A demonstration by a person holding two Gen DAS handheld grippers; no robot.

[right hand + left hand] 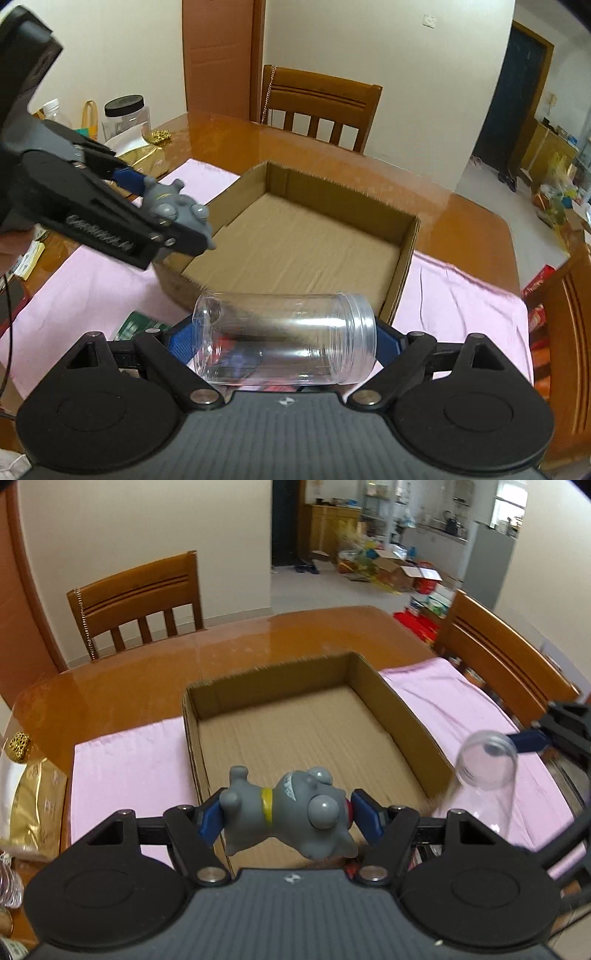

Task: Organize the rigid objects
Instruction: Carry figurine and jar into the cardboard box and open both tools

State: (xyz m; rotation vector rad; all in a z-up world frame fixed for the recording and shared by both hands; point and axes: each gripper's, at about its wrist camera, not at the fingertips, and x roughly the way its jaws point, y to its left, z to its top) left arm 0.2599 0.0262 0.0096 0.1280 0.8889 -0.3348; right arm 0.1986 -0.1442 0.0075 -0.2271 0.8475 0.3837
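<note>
While the cardboard box (pixel 295 716) on the desk (pixel 147 664) lies empty, nothing has yet been put away, so the task looks to be at its start. The left gripper (pixel 286 812) has its blue fingers (pixel 208 818) partly closed on a grey rubber animal toy (pixel 291 808), held sideways above the box's near edge. The right gripper (pixel 284 341) has its fingers spread wide and pressed on the two ends of a clear plastic jar (pixel 284 339) without a lid, held lengthwise just short of the box's near wall. Both things are gripped and clear of the pink cloth (pixel 461 295). What seems left is to carry each over the box, lower it and let go.
</note>
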